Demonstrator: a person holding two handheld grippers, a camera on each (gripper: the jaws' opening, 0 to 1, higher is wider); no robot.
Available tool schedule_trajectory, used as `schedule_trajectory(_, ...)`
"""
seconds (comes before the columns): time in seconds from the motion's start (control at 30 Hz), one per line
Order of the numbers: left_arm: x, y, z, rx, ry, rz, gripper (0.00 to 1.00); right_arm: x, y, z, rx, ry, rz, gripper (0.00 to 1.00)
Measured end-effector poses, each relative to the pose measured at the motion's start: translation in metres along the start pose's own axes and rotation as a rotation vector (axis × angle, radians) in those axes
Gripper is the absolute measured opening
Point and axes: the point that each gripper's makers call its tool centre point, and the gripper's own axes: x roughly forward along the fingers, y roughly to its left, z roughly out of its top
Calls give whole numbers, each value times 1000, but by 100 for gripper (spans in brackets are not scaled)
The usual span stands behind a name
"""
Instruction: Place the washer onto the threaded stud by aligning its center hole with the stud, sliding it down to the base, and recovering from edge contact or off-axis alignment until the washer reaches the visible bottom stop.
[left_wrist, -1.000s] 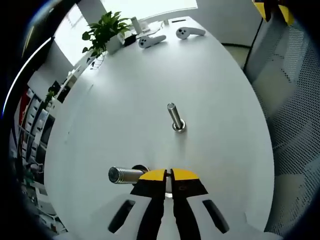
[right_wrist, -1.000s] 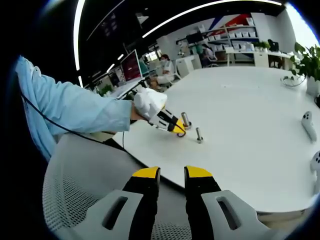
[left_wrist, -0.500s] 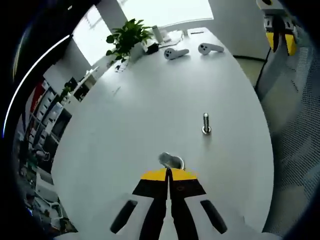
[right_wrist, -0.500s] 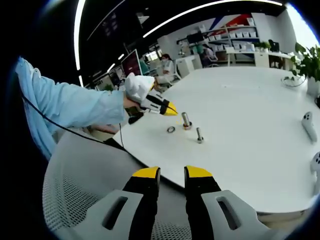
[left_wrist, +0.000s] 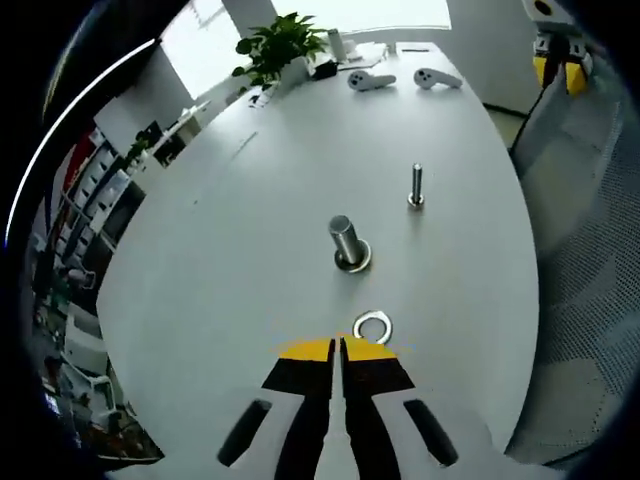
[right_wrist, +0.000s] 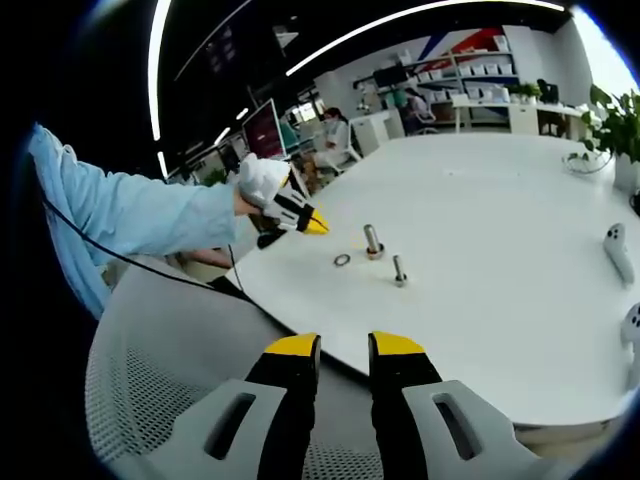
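- One washer (left_wrist: 372, 326) now lies loose on the table (left_wrist: 250, 230), near the thick stud (left_wrist: 346, 243) — unthreaded.
- Left gripper (left_wrist: 338, 348) has lifted away, jaws closed and empty; right gripper (right_wrist: 344, 345) waits narrowly parted, holding nothing — regrasp needed.

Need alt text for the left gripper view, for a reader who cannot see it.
A washer lies flat on the white table, just ahead of the shut left gripper. Beyond it stand a thick stud and a thinner bolt, both bare.

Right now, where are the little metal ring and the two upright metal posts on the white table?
washer (left_wrist: 372, 327), left gripper view, on its flat metal ring.
thick stud (left_wrist: 345, 241), left gripper view, on its shaft.
thin stud (left_wrist: 416, 185), left gripper view, on its shaft.
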Motion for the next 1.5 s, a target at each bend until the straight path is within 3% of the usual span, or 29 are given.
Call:
schedule_trajectory(0.07,6,-3,0,39,7,-20,17,0,0,0,1,0,-1,22)
schedule_trajectory(0.1,10,-8,-6,22,43,-51,18,0,0,0,1,-1,-2,22)
schedule_trajectory(0.17,16,-7,-4,33,42,-55,19,0,-1,0,2,-2,-3,22)
schedule_trajectory(0.23,21,-13,-5,-12,58,-97,27,0,-1,0,3,-3,-5,22)
schedule_trajectory(0.33,32,-11,-5,-22,76,-103,36,0,-1,0,3,-4,-6,22)
schedule_trajectory(0.57,47,-12,-10,-18,122,-137,32,0,-2,1,6,-6,-9,22)
schedule_trajectory(0.67,49,-14,-10,-46,134,-166,29,0,-2,1,7,-6,-9,22)
schedule_trajectory(0.93,49,-16,-10,-12,187,-173,28,0,-1,0,3,-2,-7,22)
schedule_trajectory(1.0,50,-17,-8,-30,181,-161,21,0,-1,0,3,-2,-6,22)
schedule_trajectory(1.33,48,-16,-9,-16,175,-120,19,0,-1,0,1,-1,-3,22)
schedule_trajectory(1.4,48,-16,-8,17,169,-111,19,0,-1,0,1,0,-2,22)
schedule_trajectory(1.5,46,-13,-2,7,149,-100,19,0,-1,0,0,1,-2,22)
